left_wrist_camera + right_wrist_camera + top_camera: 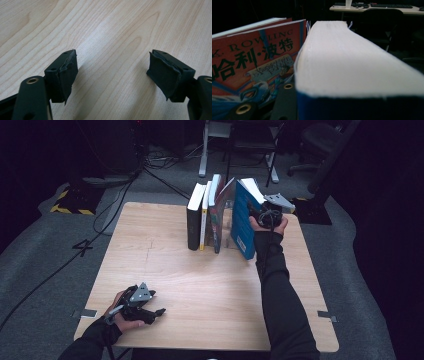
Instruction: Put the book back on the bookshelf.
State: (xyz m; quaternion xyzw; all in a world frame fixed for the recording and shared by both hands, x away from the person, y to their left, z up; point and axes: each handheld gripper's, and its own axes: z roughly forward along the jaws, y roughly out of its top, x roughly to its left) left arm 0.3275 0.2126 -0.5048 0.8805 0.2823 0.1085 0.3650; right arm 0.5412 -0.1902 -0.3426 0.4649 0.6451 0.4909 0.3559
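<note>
A thick blue book (243, 222) stands tilted at the right end of a row of books on the wooden table (200, 285). My right gripper (256, 211) grips it at its top edge. In the right gripper view its white page block (352, 62) lies between the jaws, and one black jaw lies against its left cover. Beside it stands a red illustrated book (254, 65) with Chinese lettering. My left gripper (152, 312) rests near the table's front left corner. Its jaws (112, 72) stand wide apart over bare wood, holding nothing.
The row also holds a black book (194, 220), a yellow-spined book (204, 217) and a colourful one (216, 215), all upright. Cables (115, 205) run over the grey floor at the left. An office chair (320, 140) and desk legs (204, 155) stand behind the table.
</note>
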